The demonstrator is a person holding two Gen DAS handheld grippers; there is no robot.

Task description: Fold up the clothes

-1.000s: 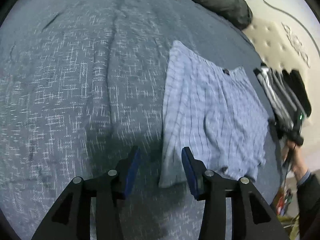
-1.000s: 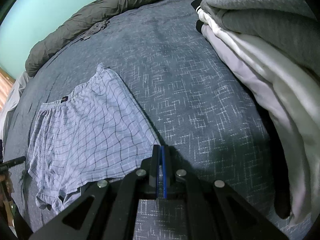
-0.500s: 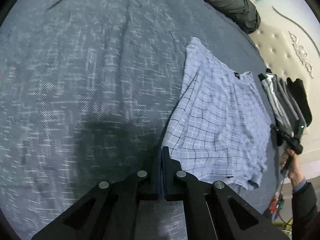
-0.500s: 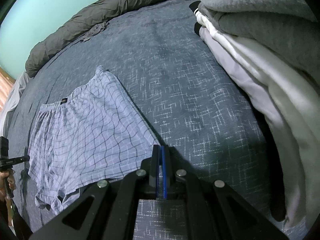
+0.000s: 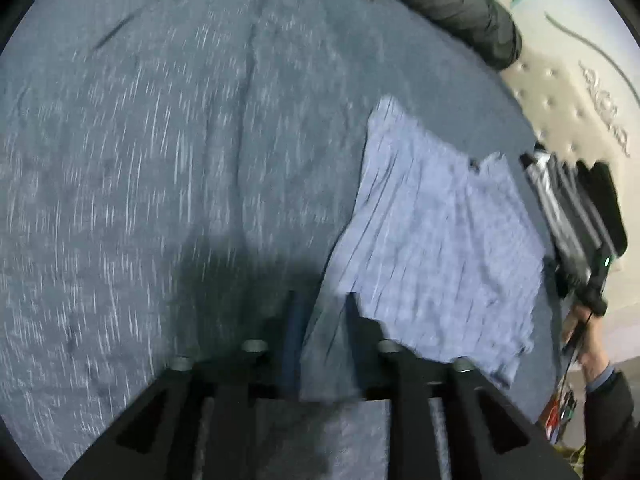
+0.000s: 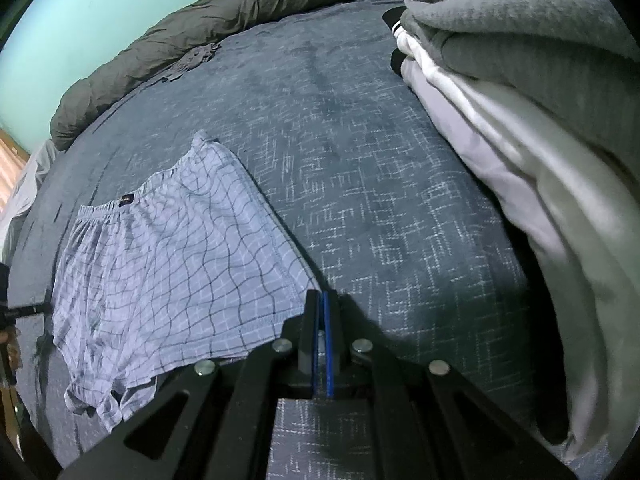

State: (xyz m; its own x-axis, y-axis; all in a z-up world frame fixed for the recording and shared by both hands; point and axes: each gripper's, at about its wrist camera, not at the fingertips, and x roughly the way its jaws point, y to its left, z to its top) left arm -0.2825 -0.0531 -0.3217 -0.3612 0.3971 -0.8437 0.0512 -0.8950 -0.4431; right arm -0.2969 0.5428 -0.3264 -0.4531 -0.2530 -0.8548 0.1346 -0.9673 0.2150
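With each gripper's fingers closed on a hem corner of the checked shorts [image 6: 168, 256], the left gripper's [image 5: 322, 332] thin-looking, blurred hold may slip, collapsing the fold.

Wide open stretch of bed [image 5: 160, 160] across the left and centre of the left wrist view, bare of obstacles. Blocked along the top right by a dark rolled duvet [image 5: 460, 0]. At the right edge, a folded dark stack [image 5: 572, 208] just beside the checked shorts [image 5: 440, 240], headboard [image 5: 580, 120] behind. In the right wrist view, clear bed up the middle; tall pile of folded clothes [image 6: 520, 100] walling off the whole right side.
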